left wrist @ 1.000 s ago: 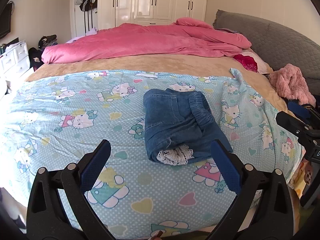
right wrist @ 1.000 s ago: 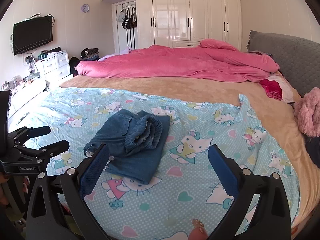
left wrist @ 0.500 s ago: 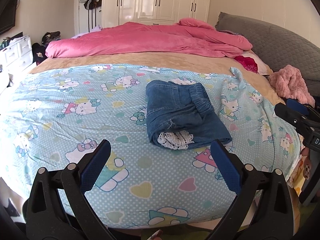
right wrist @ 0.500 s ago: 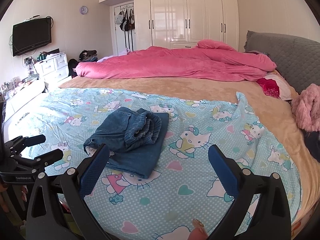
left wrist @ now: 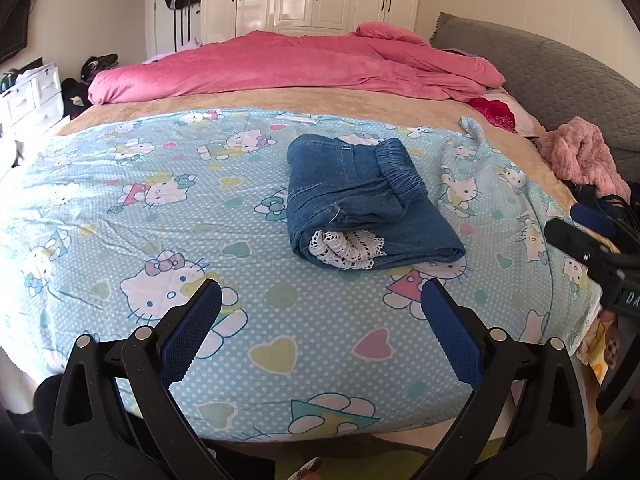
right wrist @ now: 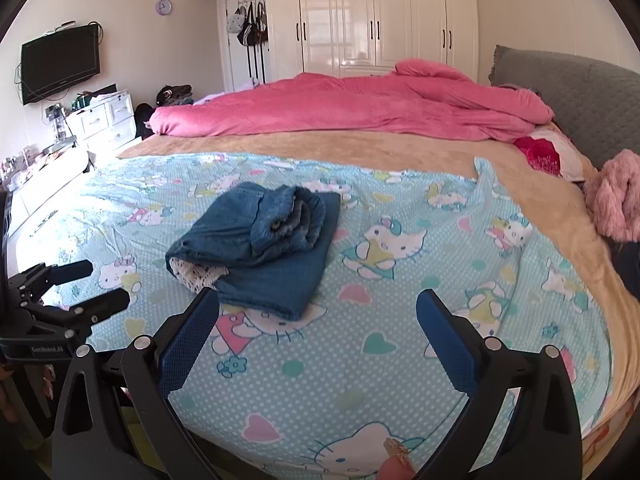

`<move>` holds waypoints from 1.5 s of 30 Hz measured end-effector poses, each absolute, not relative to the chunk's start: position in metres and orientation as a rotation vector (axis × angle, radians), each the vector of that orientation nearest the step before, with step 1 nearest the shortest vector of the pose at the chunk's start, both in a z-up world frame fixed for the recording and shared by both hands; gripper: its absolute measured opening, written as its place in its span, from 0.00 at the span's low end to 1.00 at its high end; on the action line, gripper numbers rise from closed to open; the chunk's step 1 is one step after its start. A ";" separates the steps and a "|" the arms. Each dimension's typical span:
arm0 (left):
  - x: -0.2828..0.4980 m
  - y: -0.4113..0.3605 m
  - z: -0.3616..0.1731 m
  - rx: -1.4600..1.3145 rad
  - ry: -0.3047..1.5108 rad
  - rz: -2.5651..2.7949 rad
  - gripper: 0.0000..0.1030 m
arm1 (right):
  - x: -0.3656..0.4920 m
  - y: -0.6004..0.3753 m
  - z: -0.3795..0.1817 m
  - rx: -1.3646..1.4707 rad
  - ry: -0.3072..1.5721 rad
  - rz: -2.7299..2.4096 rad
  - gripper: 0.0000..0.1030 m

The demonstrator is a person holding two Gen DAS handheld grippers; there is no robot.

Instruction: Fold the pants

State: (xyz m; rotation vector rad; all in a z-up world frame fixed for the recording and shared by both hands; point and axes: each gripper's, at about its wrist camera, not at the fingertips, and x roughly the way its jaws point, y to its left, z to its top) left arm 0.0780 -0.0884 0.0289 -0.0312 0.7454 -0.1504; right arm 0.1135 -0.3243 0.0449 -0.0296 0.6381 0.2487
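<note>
The blue denim pants lie folded into a compact bundle on the light blue cartoon-cat sheet, white lace trim showing at the near end. They also show in the right wrist view. My left gripper is open and empty, held back from the bed's near edge, apart from the pants. My right gripper is open and empty, also back from the pants. The left gripper also shows in the right wrist view; the right gripper shows at the left wrist view's right edge.
A pink duvet lies across the far side of the bed. A fluffy pink garment sits at the right by the grey headboard. White wardrobes, drawers and a wall TV stand behind.
Both grippers have drawn back and risen from the bed; the pants look farther away. The folded pants have not moved.
</note>
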 end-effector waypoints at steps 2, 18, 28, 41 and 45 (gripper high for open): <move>0.079 -0.088 0.027 -0.035 0.751 -0.149 0.91 | 0.113 -0.324 0.040 -0.026 0.649 0.241 0.96; 0.087 -0.083 0.003 -0.042 0.820 -0.123 0.91 | 0.123 -0.318 -0.002 -0.018 0.739 0.210 0.96; 0.092 -0.077 -0.010 -0.052 0.846 -0.111 0.91 | 0.129 -0.316 -0.013 -0.014 0.745 0.200 0.96; 0.096 -0.075 -0.013 -0.048 0.845 -0.107 0.91 | 0.133 -0.313 -0.019 -0.009 0.756 0.202 0.96; 0.095 -0.076 -0.013 -0.041 0.841 -0.106 0.91 | 0.132 -0.313 -0.018 -0.006 0.752 0.198 0.96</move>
